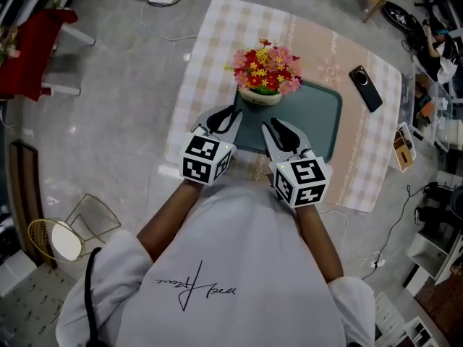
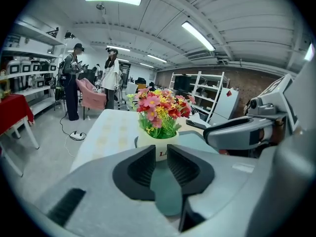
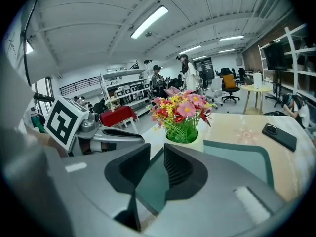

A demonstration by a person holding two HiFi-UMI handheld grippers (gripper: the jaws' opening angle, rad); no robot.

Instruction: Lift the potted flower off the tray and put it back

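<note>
The potted flower (image 1: 260,85), a cream pot (image 2: 158,144) of pink, red and yellow blooms, stands upright at the far left corner of the dark green tray (image 1: 318,114). My left gripper (image 1: 230,114) hovers over the tray's near left edge, just short of the pot. Its jaws stand a narrow gap apart with nothing between them (image 2: 160,152). My right gripper (image 1: 273,126) is beside it over the tray's near edge, to the pot's right, also slightly open and empty (image 3: 157,154). In the right gripper view the pot (image 3: 190,143) and tray (image 3: 247,159) lie just ahead.
The tray lies on a table with a checked cloth (image 1: 210,42). A black phone (image 1: 365,87) lies right of the tray and a small box (image 1: 403,147) sits at the table's right edge. On the floor are a wire chair (image 1: 72,230) and a red table (image 1: 36,49).
</note>
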